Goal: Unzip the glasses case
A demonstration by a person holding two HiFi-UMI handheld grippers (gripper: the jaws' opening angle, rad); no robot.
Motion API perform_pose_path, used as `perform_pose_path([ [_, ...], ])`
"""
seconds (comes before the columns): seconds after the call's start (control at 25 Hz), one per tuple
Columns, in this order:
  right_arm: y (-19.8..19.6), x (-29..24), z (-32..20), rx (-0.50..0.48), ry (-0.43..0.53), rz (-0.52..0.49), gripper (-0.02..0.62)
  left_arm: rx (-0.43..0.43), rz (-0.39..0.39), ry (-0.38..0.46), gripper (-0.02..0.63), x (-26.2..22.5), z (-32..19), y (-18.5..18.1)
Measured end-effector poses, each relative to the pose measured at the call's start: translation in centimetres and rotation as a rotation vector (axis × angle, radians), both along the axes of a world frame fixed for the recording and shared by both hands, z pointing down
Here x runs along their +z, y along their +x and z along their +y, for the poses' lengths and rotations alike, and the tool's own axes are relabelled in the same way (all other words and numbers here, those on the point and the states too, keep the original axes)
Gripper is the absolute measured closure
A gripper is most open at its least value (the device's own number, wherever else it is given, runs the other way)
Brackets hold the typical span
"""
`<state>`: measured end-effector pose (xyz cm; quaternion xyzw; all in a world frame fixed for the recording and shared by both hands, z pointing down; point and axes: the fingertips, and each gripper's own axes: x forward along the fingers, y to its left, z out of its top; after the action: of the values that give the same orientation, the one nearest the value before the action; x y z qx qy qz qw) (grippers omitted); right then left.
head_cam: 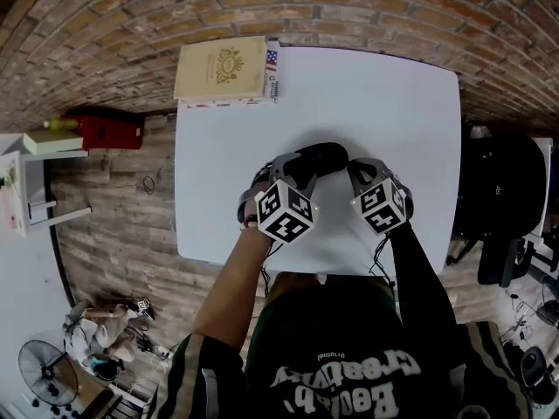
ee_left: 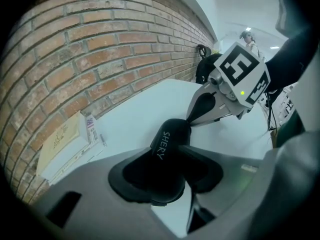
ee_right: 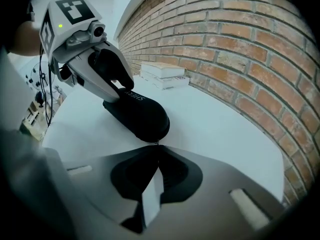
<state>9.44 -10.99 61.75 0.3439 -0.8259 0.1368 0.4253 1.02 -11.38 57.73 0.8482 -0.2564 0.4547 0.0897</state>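
A black glasses case [head_cam: 316, 157] lies near the front of the white table [head_cam: 384, 103]. My left gripper [head_cam: 278, 178] is shut on the case's left end; in the left gripper view the case [ee_left: 169, 143], printed SHERY, sits pinched between the jaws. My right gripper [head_cam: 355, 171] is at the case's right end. In the right gripper view its jaws meet at the tips [ee_right: 157, 144], shut on a tiny zipper pull at the rounded end of the case [ee_right: 140, 115]. The left gripper [ee_right: 107, 79] clamps the far end there.
A stack of books [head_cam: 224, 70] lies at the table's back left corner by the brick wall. A red box [head_cam: 110, 131] and white furniture stand on the floor to the left. Dark chairs and bags [head_cam: 502, 201] stand right of the table.
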Motion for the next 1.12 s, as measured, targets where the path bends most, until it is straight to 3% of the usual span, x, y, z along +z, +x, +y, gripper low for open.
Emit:
perform_pose_path([
  [0.6,0.2,0.1,-2.5,-0.197,0.051,0.139,0.580,-0.023,0.030,-0.013,0.437,0.0,-0.2,0.2],
  [0.76,0.1,0.1,-2.2,-0.214,0.046,0.146,0.581,-0.045,0.075,-0.011,0.436,-0.3,-0.3,0.0],
  [0.88,0.5,0.2,-0.9,-0.179,0.010,0.125,0.581,-0.065,0.087,-0.008,0.448,-0.8,0.3,-0.1],
  [1.04,1.0,0.1,1.6,-0.031,-0.063,0.045,0.581,-0.086,0.160,-0.027,0.451,-1.5,2.5,0.5],
  [1.12,0.6,0.1,2.9,0.013,-0.089,0.018,0.581,-0.085,0.155,-0.036,0.451,-1.0,3.7,0.2],
])
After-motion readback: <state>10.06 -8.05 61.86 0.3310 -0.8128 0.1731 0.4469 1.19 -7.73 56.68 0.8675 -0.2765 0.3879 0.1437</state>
